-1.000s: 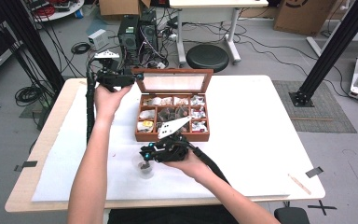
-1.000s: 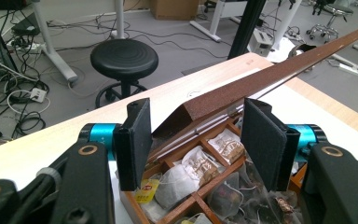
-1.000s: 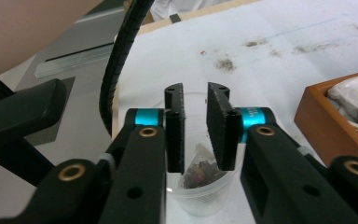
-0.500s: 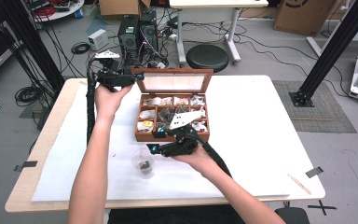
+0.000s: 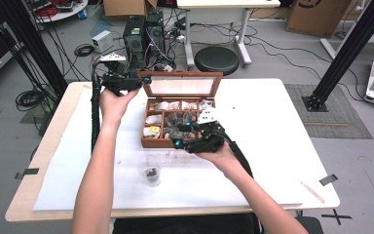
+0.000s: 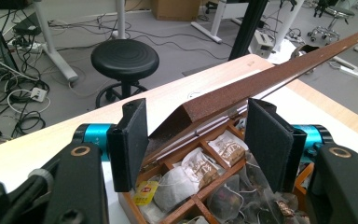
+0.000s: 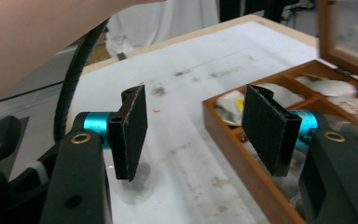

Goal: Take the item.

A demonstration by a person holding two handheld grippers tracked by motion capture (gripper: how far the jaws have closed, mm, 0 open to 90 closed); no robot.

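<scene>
A wooden tea box (image 5: pixel 149 143) stands on the white mat with its glass lid (image 5: pixel 180 87) raised. Tea bags (image 6: pixel 186 175) lie in its compartments. My left gripper (image 5: pixel 143 82) is at the lid's left corner. In the left gripper view the lid's edge (image 6: pixel 270 77) runs between the jaws of my left gripper (image 6: pixel 196 121); they have just been opening and the pads stand clear of it. My right gripper (image 5: pixel 179 133) hovers at the box's front, open and empty, its jaws just widened. A small clear cup (image 5: pixel 151 175) with dark contents stands nearer the person.
The box's near wall (image 7: pixel 242 154) is right of my right gripper (image 7: pixel 196 116), and the cup (image 7: pixel 133 189) is below its left jaw. The person's left forearm (image 5: pixel 97 175) crosses the mat. A black stool (image 5: pixel 216 59) and a computer tower (image 5: pixel 136 31) stand behind the table.
My right gripper has left the cup, opened, and moved right and up to the box's front. My left gripper has stayed at the lid's corner.
</scene>
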